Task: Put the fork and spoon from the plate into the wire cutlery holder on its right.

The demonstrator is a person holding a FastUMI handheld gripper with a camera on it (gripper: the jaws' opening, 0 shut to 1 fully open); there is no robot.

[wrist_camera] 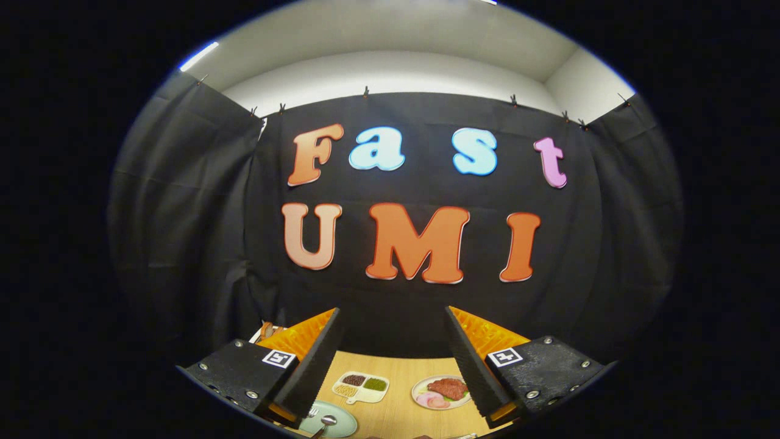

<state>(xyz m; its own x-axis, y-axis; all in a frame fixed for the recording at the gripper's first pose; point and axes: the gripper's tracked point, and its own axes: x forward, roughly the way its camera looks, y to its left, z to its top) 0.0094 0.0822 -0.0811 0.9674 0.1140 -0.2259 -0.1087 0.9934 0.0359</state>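
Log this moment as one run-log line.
gripper: open, raised, holding nothing | fork and spoon: on green plate | table: divided tray, meat plate

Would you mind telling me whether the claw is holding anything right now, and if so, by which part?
Nothing is held. The claw is open, its fingers wide apart above the table, with the green plate carrying the fork and spoon below them.

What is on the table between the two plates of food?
Nothing: in the gripper view, bare wooden table lies between the divided tray and the meat plate. The open gripper touches nothing.
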